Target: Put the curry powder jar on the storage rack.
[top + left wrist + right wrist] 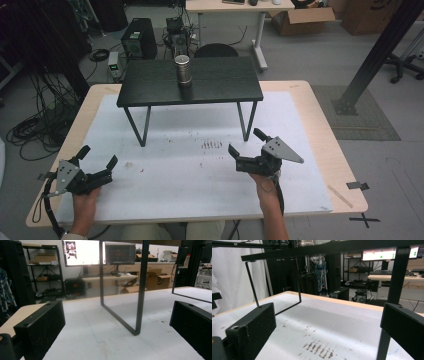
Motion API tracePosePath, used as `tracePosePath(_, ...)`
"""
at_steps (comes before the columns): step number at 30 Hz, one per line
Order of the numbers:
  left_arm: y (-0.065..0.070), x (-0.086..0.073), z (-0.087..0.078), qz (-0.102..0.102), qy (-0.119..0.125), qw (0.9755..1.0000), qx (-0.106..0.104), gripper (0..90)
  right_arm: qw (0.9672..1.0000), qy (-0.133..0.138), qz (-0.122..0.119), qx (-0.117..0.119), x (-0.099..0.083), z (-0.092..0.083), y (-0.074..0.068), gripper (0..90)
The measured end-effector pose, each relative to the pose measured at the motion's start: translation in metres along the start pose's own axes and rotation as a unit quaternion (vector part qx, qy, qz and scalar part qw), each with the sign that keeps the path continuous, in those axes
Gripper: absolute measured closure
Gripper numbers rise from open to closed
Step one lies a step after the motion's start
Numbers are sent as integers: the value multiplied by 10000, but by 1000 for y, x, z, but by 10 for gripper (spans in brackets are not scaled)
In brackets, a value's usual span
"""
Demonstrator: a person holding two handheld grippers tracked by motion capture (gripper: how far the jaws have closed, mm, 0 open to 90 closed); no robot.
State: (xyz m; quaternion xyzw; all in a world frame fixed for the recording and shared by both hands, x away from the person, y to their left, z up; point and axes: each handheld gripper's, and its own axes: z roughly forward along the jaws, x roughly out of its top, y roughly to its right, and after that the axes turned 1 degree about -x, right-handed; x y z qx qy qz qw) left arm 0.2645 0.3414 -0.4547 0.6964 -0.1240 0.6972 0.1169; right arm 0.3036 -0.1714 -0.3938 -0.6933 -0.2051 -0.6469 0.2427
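Observation:
A metal cylinder cup [183, 70] stands upright on a small black raised shelf [150, 89] at the far middle of the table; its base [305, 243] pokes above the shelf edge in the right gripper view. My left gripper [98, 155] rests open near the table's front left corner, nothing between its jaws. In the left gripper view the shelf's black wire leg [120, 295] stands ahead of it. My right gripper [246, 141] is open at the front right, jaws wide apart and empty, just in front of the shelf's right leg [246, 121].
A white mat [295, 120] covers the wooden table [330, 145], with brown stains [212, 145] near its middle. Black tape marks [358, 185] sit at the right edge. Beyond the table stand computers, cables, cardboard boxes and desks on the floor.

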Motion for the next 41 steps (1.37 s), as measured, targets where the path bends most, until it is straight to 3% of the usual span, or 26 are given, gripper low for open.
tracePosePath(22,0,0,0,-2,9,10000,4,4,9995,14,267,-158,-56,-3,6,0)
tracePosePath(41,0,0,0,-2,13,10000,5,4,9993,129,-170,-296,-60,-6,-3,0)
